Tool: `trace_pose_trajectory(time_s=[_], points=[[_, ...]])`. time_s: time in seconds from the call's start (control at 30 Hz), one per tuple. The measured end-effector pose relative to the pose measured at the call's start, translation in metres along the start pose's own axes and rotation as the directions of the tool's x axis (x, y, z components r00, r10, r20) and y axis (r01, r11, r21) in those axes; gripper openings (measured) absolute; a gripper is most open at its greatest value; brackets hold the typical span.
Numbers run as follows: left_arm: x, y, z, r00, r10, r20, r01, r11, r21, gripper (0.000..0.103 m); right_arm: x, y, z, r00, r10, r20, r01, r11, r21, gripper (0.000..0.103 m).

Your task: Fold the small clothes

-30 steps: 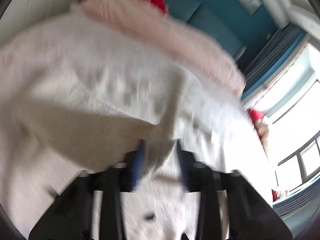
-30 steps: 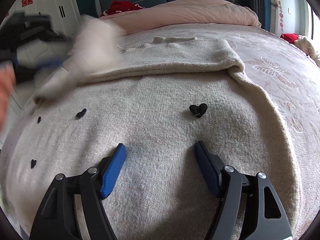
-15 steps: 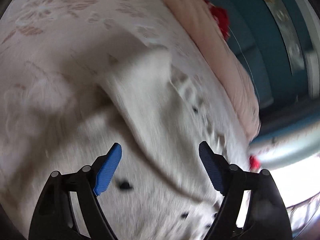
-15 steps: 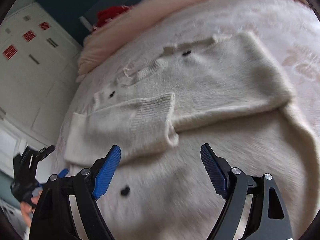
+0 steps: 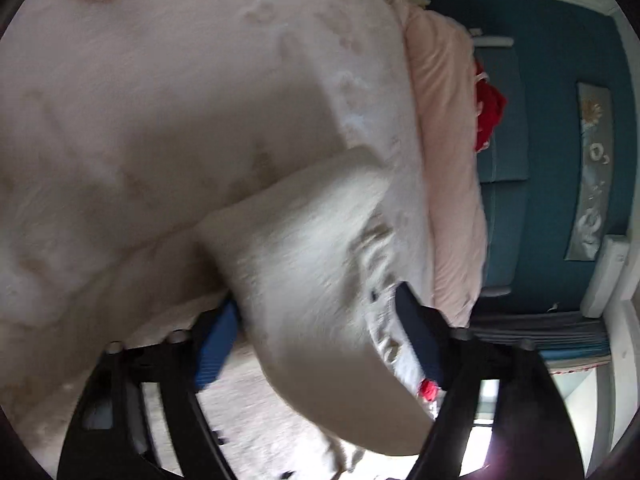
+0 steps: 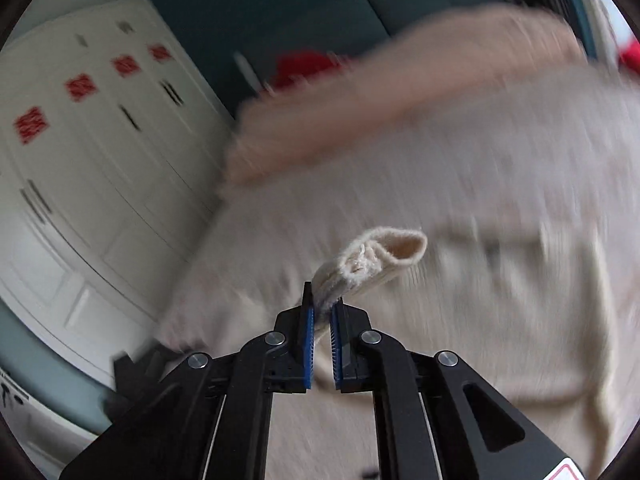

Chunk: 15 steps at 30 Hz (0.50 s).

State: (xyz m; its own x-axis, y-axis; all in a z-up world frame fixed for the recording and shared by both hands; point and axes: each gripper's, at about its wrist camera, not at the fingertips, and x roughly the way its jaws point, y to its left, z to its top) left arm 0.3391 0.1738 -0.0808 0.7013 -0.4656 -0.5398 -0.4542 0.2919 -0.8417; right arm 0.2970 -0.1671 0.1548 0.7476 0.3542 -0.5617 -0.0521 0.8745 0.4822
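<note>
The right hand-held gripper (image 6: 322,312) has just closed and now pinches a ribbed edge of the cream knitted sweater (image 6: 500,300), which lies spread on the bed (image 6: 248,248); the pinched bit curls up past the blue pads towards one o'clock. The right wrist view is smeared, so I judge the hand to be on the move with its catch.

The left hand-held gripper (image 5: 320,332) stands about half wide. Its jaws have just been closing, with a thick fold of the sweater (image 5: 312,264) bulging between them. Whether the pads (image 5: 218,344) press on the cloth I cannot tell, though it fills the gap from eight o'clock to four o'clock.

The step looks like taking both corners of one end to fold it over. To do it well, I would let the left close fully before lifting. Then both hands should rise together, level, and keep the edge taut. A one-sided pull would drag the knit askew. The pink quilt (image 5: 448,152) lies well beyond, by the blue headboard (image 5: 504,120).
</note>
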Motion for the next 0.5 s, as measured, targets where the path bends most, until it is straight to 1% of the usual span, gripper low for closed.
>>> trace_pose_trajectory(time_s=[0.07,0.1,0.13,0.17,0.23,0.27,0.3,0.37,0.4,0.43,0.47,0.5], points=[[0.007,-0.019,0.001,0.999,-0.033,0.006,0.033,0.997,0.064,0.039,-0.017,0.001,0.026,0.998,0.021,0.065,-0.019,1.0,-0.021,0.007],[0.015,-0.03,0.0,1.0,-0.03,-0.009,0.031,0.994,0.1,0.033,-0.026,-0.004,0.035,0.995,0.01,0.095,-0.007,0.999,-0.034,0.007],[0.023,-0.036,-0.001,1.0,-0.013,-0.026,0.017,0.992,0.124,0.022,-0.03,-0.012,0.039,0.994,-0.019,0.11,0.024,0.999,-0.044,0.007],[0.035,-0.039,-0.003,0.999,0.022,-0.037,-0.016,0.989,0.146,0.014,-0.032,-0.023,0.038,0.992,-0.061,0.112,0.066,0.997,-0.049,0.007],[0.048,-0.037,-0.007,0.996,0.076,-0.038,-0.069,0.985,0.159,0.009,-0.019,-0.064,0.02,0.981,-0.186,0.053,0.188,0.981,-0.037,0.007],[0.052,-0.035,-0.01,0.994,0.102,-0.038,-0.094,0.981,0.168,0.008,-0.005,-0.093,0.004,0.964,-0.266,-0.014,0.266,0.964,-0.002,0.007],[0.058,-0.03,-0.015,0.989,0.14,-0.041,-0.131,0.976,0.177,0.007,0.013,-0.128,-0.02,0.944,-0.313,-0.106,0.319,0.947,0.046,0.007],[0.063,-0.016,-0.023,0.983,0.179,-0.048,-0.169,0.971,0.172,0.007,0.036,-0.178,-0.061,0.901,-0.35,-0.256,0.389,0.913,0.125,0.006],[0.063,-0.01,-0.027,0.981,0.191,-0.045,-0.181,0.969,0.17,0.007,0.039,-0.196,-0.077,0.905,-0.319,-0.282,0.377,0.908,0.181,0.006],[0.062,-0.007,-0.029,0.981,0.19,-0.043,-0.18,0.969,0.171,0.007,0.036,-0.2,-0.081,0.922,-0.292,-0.256,0.349,0.912,0.217,0.006],[0.061,-0.006,-0.03,0.981,0.192,-0.037,-0.182,0.966,0.184,0.006,0.034,-0.198,-0.078,0.929,-0.284,-0.237,0.338,0.912,0.232,0.006],[0.06,-0.009,-0.031,0.98,0.198,-0.026,-0.188,0.957,0.22,0.006,0.032,-0.193,-0.068,0.938,-0.273,-0.212,0.32,0.917,0.236,0.006]])
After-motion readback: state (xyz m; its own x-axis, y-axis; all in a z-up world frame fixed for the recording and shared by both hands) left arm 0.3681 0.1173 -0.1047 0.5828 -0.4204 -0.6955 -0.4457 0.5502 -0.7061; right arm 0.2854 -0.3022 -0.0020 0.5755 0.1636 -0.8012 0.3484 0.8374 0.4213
